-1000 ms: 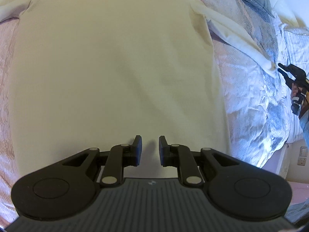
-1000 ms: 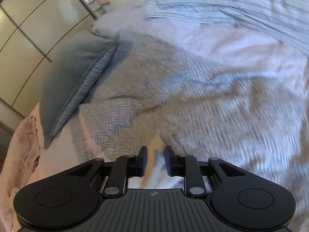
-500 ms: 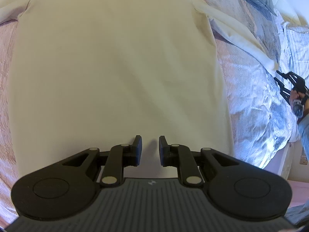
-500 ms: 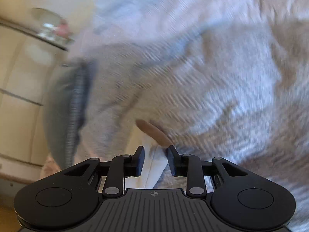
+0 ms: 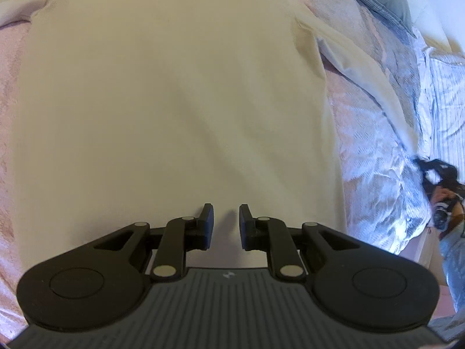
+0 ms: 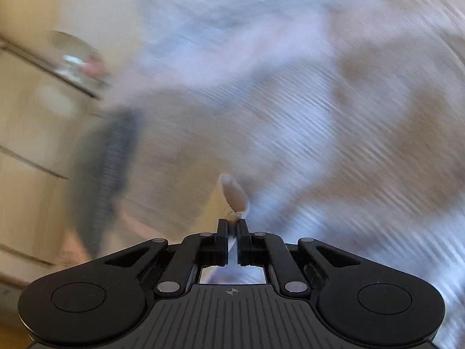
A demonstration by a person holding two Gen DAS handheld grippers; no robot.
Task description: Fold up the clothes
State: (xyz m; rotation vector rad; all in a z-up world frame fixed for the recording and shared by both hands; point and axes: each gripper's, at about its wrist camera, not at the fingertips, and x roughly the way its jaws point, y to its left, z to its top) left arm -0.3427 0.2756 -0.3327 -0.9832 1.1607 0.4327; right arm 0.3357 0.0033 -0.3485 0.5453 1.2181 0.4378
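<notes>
Since a second ago the right gripper [image 6: 232, 221] has swung sideways and now pinches the sleeve cuff [image 6: 234, 195]. Left gripper [image 5: 226, 207], slightly spread, hovers over the cream shirt [image 5: 174, 110], flat on the bedspread [image 5: 375, 157].

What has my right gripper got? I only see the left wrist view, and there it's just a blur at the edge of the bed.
Observer: In the right wrist view the right gripper is shut on a pale cloth end, which sticks out past its fingertips.
Operator: Is that a sleeve of the cream shirt?
Observer: I cannot say for sure. The picture is blurred, but the cloth runs on between the jaws and out below them.
Operator: Is anything close by?
Observer: A grey pillow lies off to the left of it, apart from the gripper.
</notes>
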